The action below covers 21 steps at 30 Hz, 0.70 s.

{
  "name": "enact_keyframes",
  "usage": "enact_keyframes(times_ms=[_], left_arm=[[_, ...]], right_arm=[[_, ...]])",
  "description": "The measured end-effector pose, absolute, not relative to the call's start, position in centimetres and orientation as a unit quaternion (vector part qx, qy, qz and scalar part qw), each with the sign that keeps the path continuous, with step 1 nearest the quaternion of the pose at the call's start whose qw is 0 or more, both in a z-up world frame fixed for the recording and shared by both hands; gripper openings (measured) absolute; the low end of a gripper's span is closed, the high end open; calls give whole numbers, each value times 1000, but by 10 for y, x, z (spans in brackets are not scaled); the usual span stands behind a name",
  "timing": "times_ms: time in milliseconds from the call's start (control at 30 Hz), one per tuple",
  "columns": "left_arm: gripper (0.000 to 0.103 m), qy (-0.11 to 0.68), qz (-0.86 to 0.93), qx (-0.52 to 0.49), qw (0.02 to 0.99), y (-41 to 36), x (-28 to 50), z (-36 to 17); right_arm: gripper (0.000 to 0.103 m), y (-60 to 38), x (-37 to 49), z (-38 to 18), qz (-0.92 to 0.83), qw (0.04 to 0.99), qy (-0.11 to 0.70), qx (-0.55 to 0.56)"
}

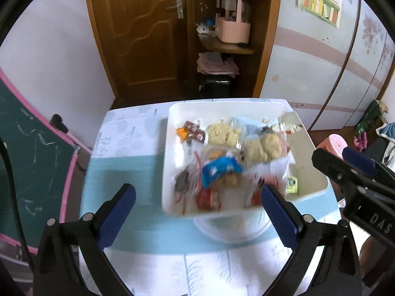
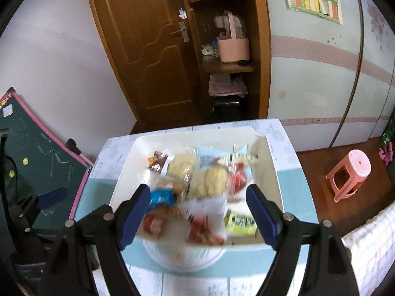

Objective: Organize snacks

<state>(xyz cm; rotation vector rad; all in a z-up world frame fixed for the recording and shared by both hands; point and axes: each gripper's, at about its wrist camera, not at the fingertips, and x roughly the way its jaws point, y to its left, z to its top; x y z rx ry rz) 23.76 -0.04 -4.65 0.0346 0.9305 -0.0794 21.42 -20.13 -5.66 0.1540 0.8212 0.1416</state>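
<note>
My left hand-held gripper (image 1: 197, 204) hangs over the desk (image 1: 128, 170) with its blue pads spread wide and nothing between them; its right pad (image 1: 279, 218) overlaps the near rim of the white tray (image 1: 170, 133) in the left wrist view, though I cannot tell whether it touches. My right hand-held gripper (image 2: 198, 206) is spread about as wide, also empty, and sits above the tray's near end; it shows in the left wrist view at 3 o'clock.

The snacks lie heaped inside the tray, blurred. Nearest my right hand-held gripper, at about 5 o'clock in the tray, lies a yellow-green packet (image 2: 240, 222). Red wrappers (image 2: 154, 223) sit along the near edge at 6 to 7 o'clock, and a blue packet (image 1: 219, 170) lies just past them. Toward the middle and 12 o'clock rest two clear bags of pale, lumpy biscuits (image 1: 261, 146), and a brown and orange packet (image 1: 191, 133) sits at 10 o'clock. A round white container (image 2: 185, 256) peeks out under the tray's near edge.

Beyond the desk, at 12 o'clock, stand a wooden door (image 2: 145, 49) and a shelf unit holding a pink basket (image 2: 233, 46). A green chalkboard (image 1: 27, 153) leans at 9 o'clock, and a pink stool (image 2: 350, 175) stands on the floor at 3 o'clock.
</note>
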Motion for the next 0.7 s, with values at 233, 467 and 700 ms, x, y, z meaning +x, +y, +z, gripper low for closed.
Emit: enact_keyframes(times_ms=[233, 467, 700], left_arm=[[101, 428, -20, 18, 903, 17, 163, -40], [101, 415, -21, 10, 909, 29, 111, -34], [101, 410, -17, 8, 912, 32, 78, -34]], right_arm=[[81, -196, 145, -66, 75, 908, 405, 81], [81, -189, 84, -66, 82, 912, 394, 79], [81, -188, 47, -54, 71, 922, 371, 81]])
